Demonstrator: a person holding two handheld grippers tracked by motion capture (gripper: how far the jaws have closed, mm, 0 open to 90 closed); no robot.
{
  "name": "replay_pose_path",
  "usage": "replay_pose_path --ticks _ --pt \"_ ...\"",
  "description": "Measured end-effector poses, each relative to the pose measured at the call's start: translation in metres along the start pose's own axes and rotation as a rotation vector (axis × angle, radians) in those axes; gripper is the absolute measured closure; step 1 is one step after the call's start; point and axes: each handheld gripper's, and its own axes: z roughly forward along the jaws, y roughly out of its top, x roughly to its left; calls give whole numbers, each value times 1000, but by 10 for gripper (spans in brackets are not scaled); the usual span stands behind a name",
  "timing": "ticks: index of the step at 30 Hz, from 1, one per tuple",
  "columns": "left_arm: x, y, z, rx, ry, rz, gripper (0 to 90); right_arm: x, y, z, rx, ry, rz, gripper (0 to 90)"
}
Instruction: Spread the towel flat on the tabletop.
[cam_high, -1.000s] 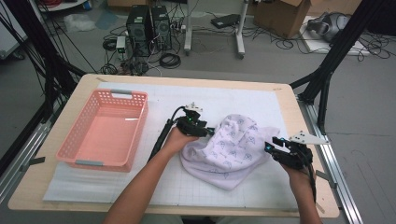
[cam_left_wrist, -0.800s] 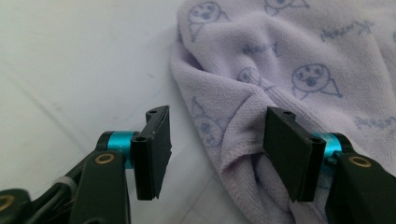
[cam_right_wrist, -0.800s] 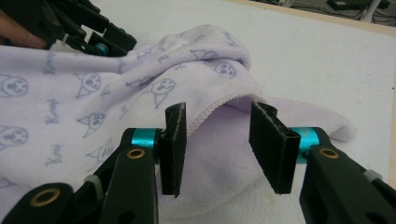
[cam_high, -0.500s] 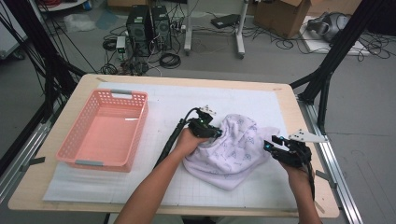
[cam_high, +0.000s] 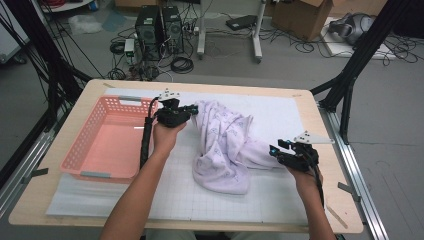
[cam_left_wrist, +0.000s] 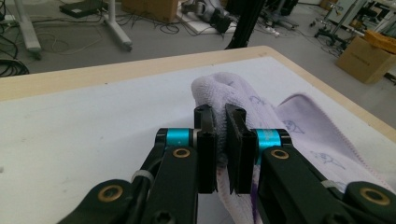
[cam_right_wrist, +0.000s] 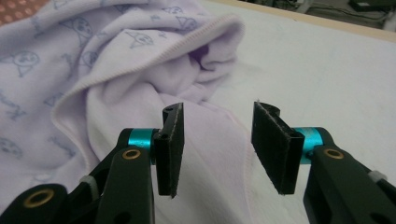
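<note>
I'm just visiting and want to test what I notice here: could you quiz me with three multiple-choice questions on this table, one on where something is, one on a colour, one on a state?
1. Where is the basket?
A. on the table's left part
B. on the floor
C. on top of the towel

2. What colour is the towel?
A. dark green
B. pale lilac
C. bright red

3. How is the left claw?
A. wide open over the basket
B. lying on the table
C. clamped on a fold of towel

Answers: 1 A, it sits left of the towel; 2 B, pale lilac with small prints; 3 C, cloth is pinched between its pads.
</note>
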Motion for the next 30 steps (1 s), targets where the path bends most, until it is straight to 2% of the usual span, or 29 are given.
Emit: replay_pose_path --ticks 4,5,6,7,8,10,12,13,16,17,18,20,21,22,23,24,26,27,28,29,30 --pt "0 -1 -8 -5 -6 19 834 7 11 12 2 32 1 507" --pt "-1 -3 -9 -3 -15 23 834 12 17 21 2 58 6 490" --pt "-5 -8 -11 0 -33 33 834 13 19 25 -1 64 3 480" --pt "-5 -8 -11 0 -33 33 834 15 22 30 -2 66 0 465" --pt "-7 -10 -12 18 -46 38 833 17 25 34 -2 67 3 447" --pt "-12 -14 -13 9 -54 58 834 18 27 39 -3 69 5 422" --pt "-16 -18 -13 15 -61 66 833 18 34 55 1 85 47 370" --pt "-19 -21 -13 21 -63 73 833 19 36 61 14 89 68 365" --pt "-20 -25 -13 30 -67 73 833 21 42 81 54 87 72 364" --pt "-20 -25 -13 30 -67 73 833 21 42 81 54 87 72 364" --pt "-20 -25 -13 29 -68 73 833 21 46 93 83 76 80 358" --pt "-20 -26 -13 31 -69 69 833 23 52 106 103 71 81 419" --pt "-20 -26 -13 31 -72 64 833 24 54 111 121 78 62 520" --pt "-20 -27 -13 34 -71 64 833 24 54 111 121 78 62 520" --pt "-20 -27 -14 36 -71 66 832 28 57 115 149 88 -10 829" --pt "-19 -27 -15 38 -71 63 832 29 57 113 154 77 -29 868" --pt "-19 -29 -17 40 -78 62 832 27 58 109 144 82 -21 871" --pt "-19 -32 -20 50 -90 60 831 24 57 94 97 97 -16 874" --pt "-19 -32 -20 50 -90 60 830 24 57 94 97 97 -16 874" --pt "-20 -33 -22 49 -96 60 830 23 56 85 86 105 -14 875" --pt "-22 -36 -25 48 -108 60 830 22 52 64 67 125 -40 874"
